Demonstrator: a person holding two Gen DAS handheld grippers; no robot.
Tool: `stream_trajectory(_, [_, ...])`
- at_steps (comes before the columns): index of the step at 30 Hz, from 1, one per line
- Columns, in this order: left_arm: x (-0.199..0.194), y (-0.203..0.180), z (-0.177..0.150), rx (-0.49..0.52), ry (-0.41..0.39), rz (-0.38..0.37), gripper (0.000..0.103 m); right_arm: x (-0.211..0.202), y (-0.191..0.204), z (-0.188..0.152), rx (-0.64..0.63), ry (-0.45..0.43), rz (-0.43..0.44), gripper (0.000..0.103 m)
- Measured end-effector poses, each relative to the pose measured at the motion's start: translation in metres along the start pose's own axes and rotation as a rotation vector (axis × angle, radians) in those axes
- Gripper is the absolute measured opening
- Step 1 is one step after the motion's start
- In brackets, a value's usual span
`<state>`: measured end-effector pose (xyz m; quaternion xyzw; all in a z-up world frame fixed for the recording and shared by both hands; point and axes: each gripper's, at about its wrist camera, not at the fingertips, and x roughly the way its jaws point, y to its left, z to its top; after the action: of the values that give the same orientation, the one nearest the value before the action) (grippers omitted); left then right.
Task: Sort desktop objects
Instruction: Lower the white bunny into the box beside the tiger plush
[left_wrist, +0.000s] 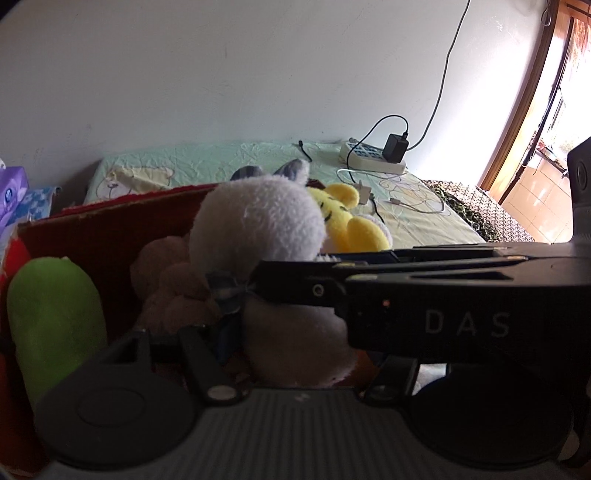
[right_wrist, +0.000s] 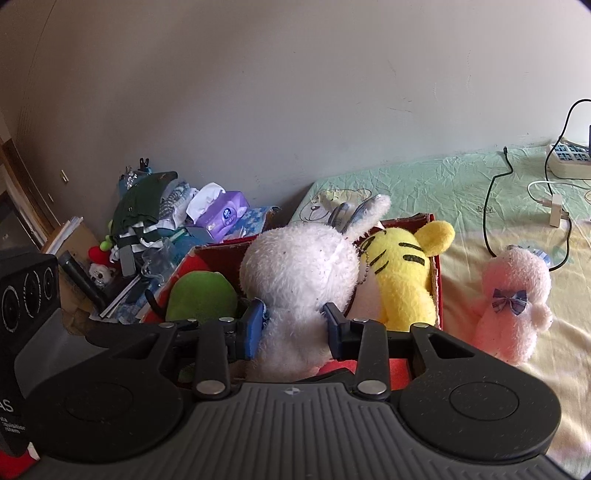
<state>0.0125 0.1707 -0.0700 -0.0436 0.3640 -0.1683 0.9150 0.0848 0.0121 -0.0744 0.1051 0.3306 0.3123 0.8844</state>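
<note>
A: What lay at the far left?

B: A heap of clothes (right_wrist: 144, 210) and a purple tissue pack (right_wrist: 221, 214) against the wall, then the red box (right_wrist: 437, 280) on the bed (right_wrist: 443, 184).

A: And inside the box?

B: A green plush (right_wrist: 201, 295), a white rabbit (right_wrist: 299, 273) and a yellow tiger (right_wrist: 402, 273), side by side.

A: Who held the rabbit?

B: The right gripper (right_wrist: 295, 325); its fingers (right_wrist: 253, 326) pressed on the rabbit's body from both sides. The left gripper (left_wrist: 236, 314) sat at the rabbit's neck, but I could not tell whether it gripped.

A: Further right?

B: A pink bear (right_wrist: 513, 302) stood on the bed just beside the box, with a power strip (right_wrist: 569, 158) near the wall.
</note>
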Motion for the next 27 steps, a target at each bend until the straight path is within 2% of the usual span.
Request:
stream_trajectory(3, [-0.003, 0.004, -0.002, 0.009, -0.005, 0.024, 0.067, 0.009, 0.004, 0.000, -0.008, 0.015, -0.004, 0.039])
stream_trajectory(7, [-0.008, 0.014, -0.005, 0.029, -0.014, 0.075, 0.071, 0.015, 0.005, 0.000, 0.015, 0.023, 0.037, 0.039])
stream_trajectory(11, [-0.009, 0.027, -0.004, 0.003, -0.008, 0.078, 0.071, 0.024, 0.010, -0.002, 0.034, 0.043, 0.075, 0.038])
stream_trajectory(15, [-0.005, 0.026, -0.002, 0.005, -0.002, 0.073, 0.073, 0.026, 0.015, -0.002, 0.015, 0.037, 0.047, 0.037])
stream_trajectory(19, [-0.001, 0.025, 0.000, 0.011, -0.001, 0.067, 0.077, 0.028, 0.007, 0.000, 0.031, 0.065, -0.032, 0.025])
stream_trajectory(22, [0.000, 0.025, 0.000, 0.020, -0.006, 0.081, 0.077, 0.030, -0.003, -0.002, 0.091, 0.095, -0.015, 0.024])
stream_trajectory(27, [-0.005, 0.024, -0.003, 0.039, -0.018, 0.091, 0.077, 0.020, -0.004, 0.000, 0.090, 0.064, -0.011, 0.024])
